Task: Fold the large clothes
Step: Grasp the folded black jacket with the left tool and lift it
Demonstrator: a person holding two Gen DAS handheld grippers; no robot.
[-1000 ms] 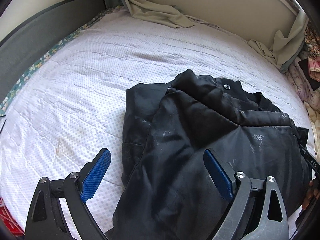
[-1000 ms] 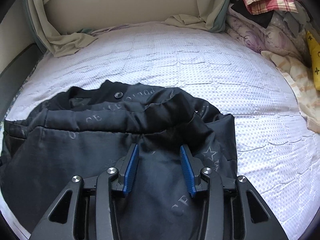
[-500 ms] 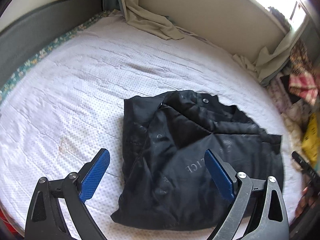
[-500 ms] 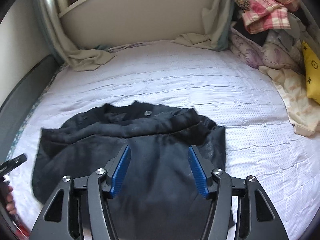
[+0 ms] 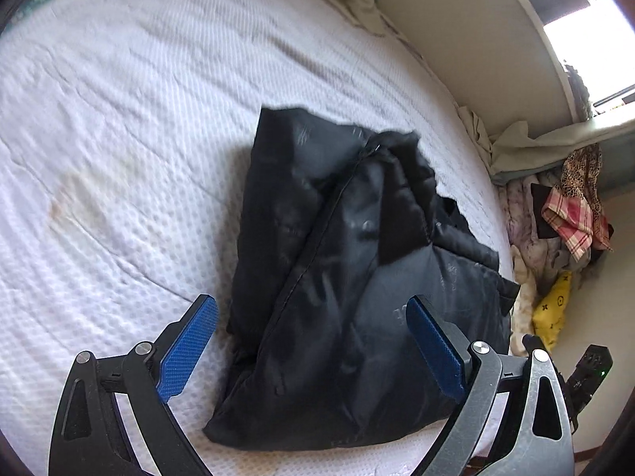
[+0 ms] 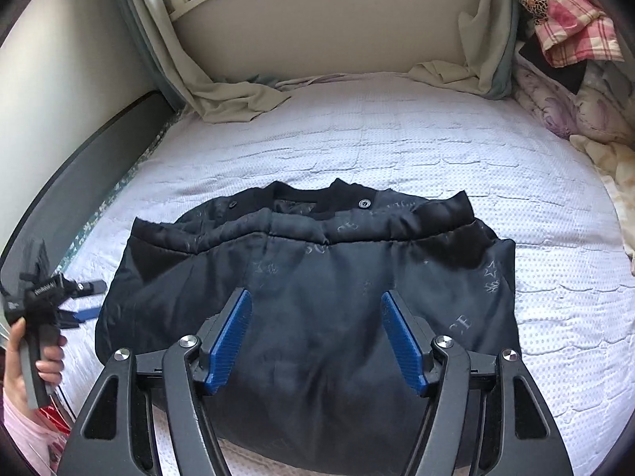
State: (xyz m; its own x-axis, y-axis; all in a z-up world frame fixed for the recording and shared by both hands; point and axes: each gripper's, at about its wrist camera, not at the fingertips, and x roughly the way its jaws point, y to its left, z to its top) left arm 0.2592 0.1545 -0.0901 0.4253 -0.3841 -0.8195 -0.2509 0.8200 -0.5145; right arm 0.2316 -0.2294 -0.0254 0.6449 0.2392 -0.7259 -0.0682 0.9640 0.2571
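You held the left gripper (image 5: 311, 347) tilted down, jaws wide apart; your right gripper (image 6: 315, 341) hovered, jaws opening, empty, over the quilted black jacket (image 6: 309, 277) lying folded on the dimpled white mattress (image 6: 397, 139).

The right gripper (image 6: 315, 341) points downward with its jaws opening and nothing pressed between the blue pads, while the left gripper (image 5: 311, 347), held in the person's hand (image 6: 29, 361), has its jaws spread wide and empty.
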